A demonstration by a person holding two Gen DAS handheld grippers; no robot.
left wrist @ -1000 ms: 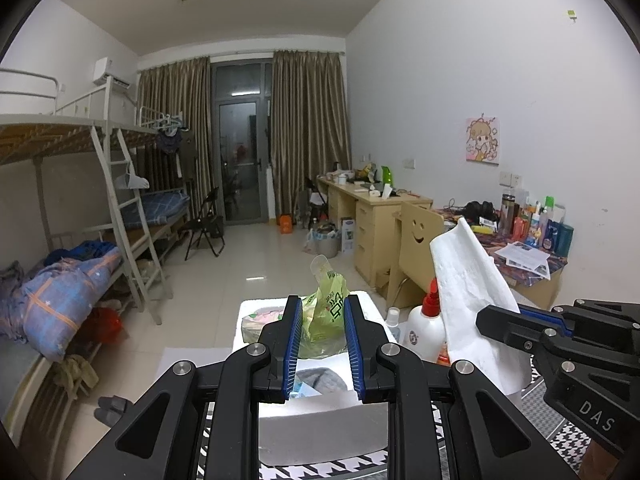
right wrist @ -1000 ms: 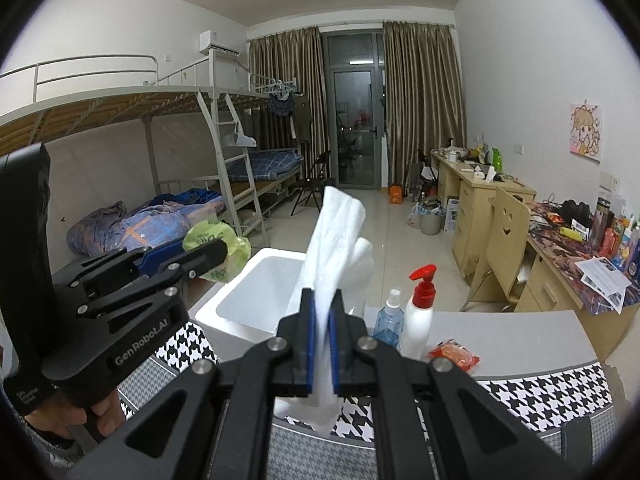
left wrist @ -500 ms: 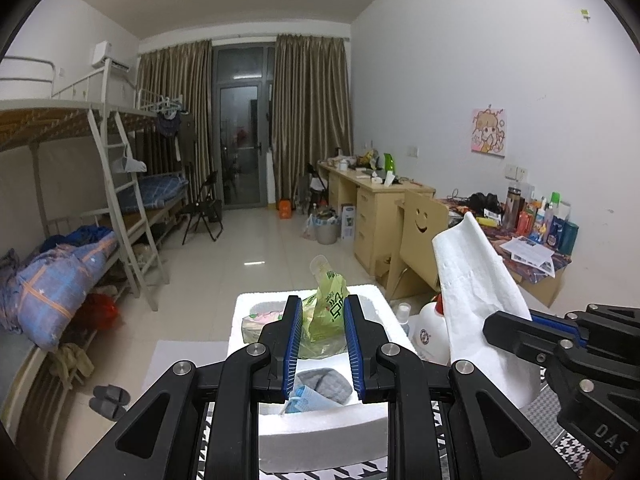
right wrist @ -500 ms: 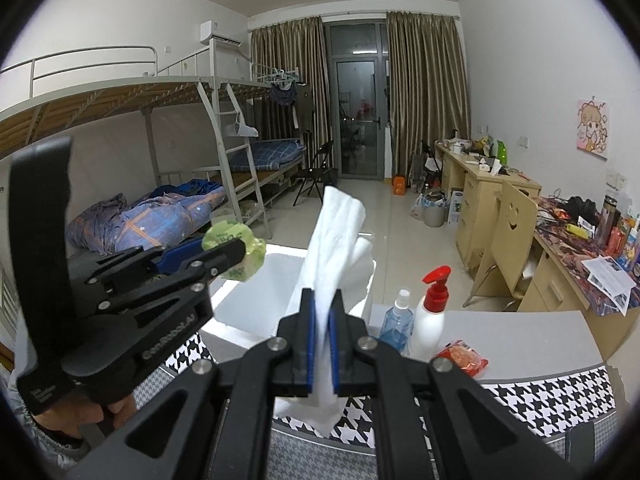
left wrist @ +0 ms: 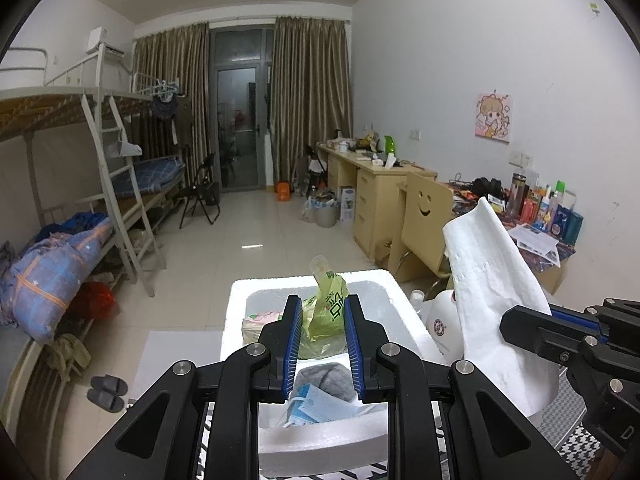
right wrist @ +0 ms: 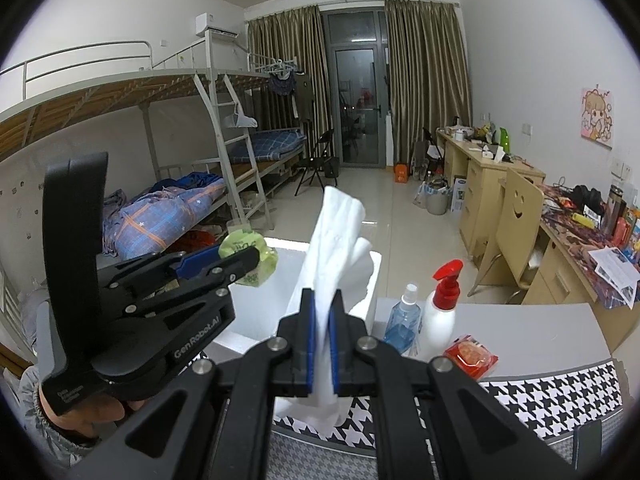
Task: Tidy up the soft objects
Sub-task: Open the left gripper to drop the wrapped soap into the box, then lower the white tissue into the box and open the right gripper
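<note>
Green plastic bag (left wrist: 325,312) sits clamped in the left gripper (left wrist: 322,354) at frame centre, above the foam box (left wrist: 404,304); the right gripper (right wrist: 321,350) pinches the white tissue (right wrist: 336,248). Either could snag on the box rim or drift outside.

The left gripper (left wrist: 320,334) holds a crumpled green plastic bag (left wrist: 326,316) between its blue-padded fingers (left wrist: 295,332), above an open white foam box (left wrist: 404,312). Inside the box lie a grey cloth (left wrist: 326,376), a blue face mask (left wrist: 320,404) and a pale packet (left wrist: 256,322). To the right, the right gripper (left wrist: 516,320) grips a white tissue (left wrist: 496,292) that stands up tall. A white bottle (left wrist: 442,324) sits behind the tissue, beside the box. Houndstooth cloth (left wrist: 580,440) covers the counter.
</note>
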